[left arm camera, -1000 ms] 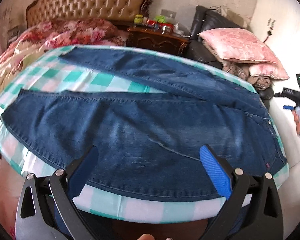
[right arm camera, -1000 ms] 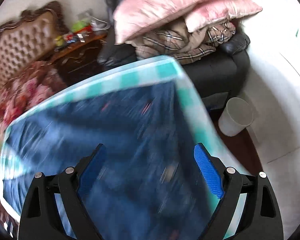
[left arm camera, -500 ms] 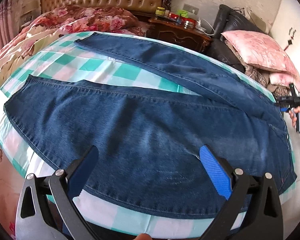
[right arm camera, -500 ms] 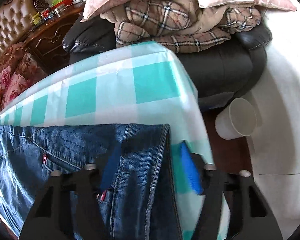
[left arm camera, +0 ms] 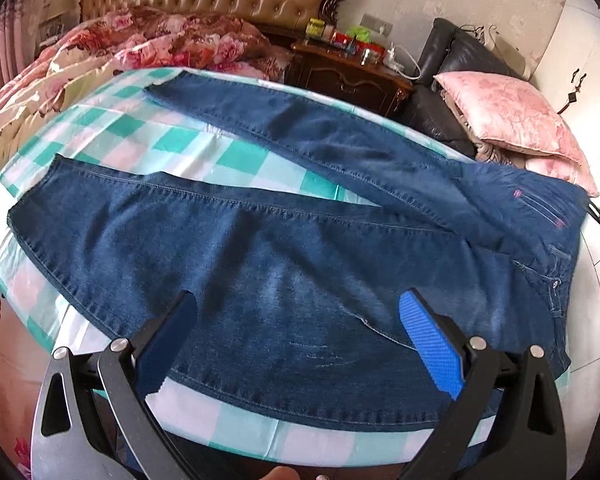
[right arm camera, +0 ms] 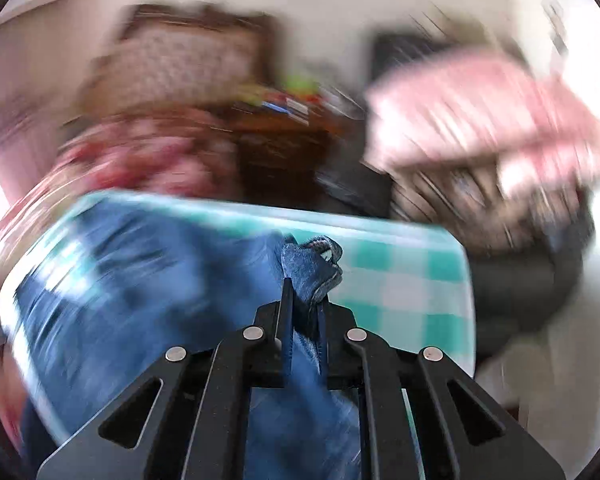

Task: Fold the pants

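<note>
Two legs of the jeans [left arm camera: 300, 280] spread flat in a V across the checked cloth [left arm camera: 140, 140], hems toward the bed [left arm camera: 100, 60], waistband at the cloth's far right end. Near leg wide and smooth, reaching almost to the cloth's front edge; far leg narrower, running up toward the nightstand [left arm camera: 348, 76] behind the cloth. Pink stitching visible near the waistband.

Left gripper [left arm camera: 296, 332] hovering over the near leg, jaws wide apart, blue pads [left arm camera: 432, 344] clear of the denim, nothing between them.

Right gripper [right arm camera: 302, 320] just been closing, jaws now nearly together and clamped on a bunched fold of jeans [right arm camera: 312, 268] at the waistband end (most of that view heavily blurred, only the pinched denim and black linkage sharp). Fold standing up past the fingertips, checked cloth [right arm camera: 400, 280] just beyond it.

Pink pillow [left arm camera: 508, 120] on a dark chair [left arm camera: 456, 56] past the cloth's right end, beside the nightstand.
</note>
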Available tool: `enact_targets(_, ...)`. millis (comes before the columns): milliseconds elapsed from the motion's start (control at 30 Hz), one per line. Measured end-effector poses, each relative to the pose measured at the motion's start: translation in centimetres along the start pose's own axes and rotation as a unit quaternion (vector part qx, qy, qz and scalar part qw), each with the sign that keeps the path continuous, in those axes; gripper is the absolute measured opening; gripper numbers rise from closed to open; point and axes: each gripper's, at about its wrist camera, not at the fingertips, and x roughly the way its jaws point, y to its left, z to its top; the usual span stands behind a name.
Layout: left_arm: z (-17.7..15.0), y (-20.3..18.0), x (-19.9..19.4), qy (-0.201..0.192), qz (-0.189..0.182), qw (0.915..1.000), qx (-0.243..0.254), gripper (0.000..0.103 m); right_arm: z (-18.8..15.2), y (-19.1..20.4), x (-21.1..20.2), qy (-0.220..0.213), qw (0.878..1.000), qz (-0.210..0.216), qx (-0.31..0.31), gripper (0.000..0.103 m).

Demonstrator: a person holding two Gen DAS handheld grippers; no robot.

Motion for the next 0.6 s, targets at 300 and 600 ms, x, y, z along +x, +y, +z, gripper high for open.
enact_targets(300,-0.2,2.0,-1.0,-0.014,-0.034,0.9992,-0.015,0.101,-18.1,-5.2,-7.9,0.041,0.99,0.056,0.125,0.01)
enact_targets(600,7.2,11.3,7.0,-0.007,-0.114,0.9748,-0.191,0.076,-15.6,-7.7,-3.9,0.042,0.974,0.023,0.222,0.009)
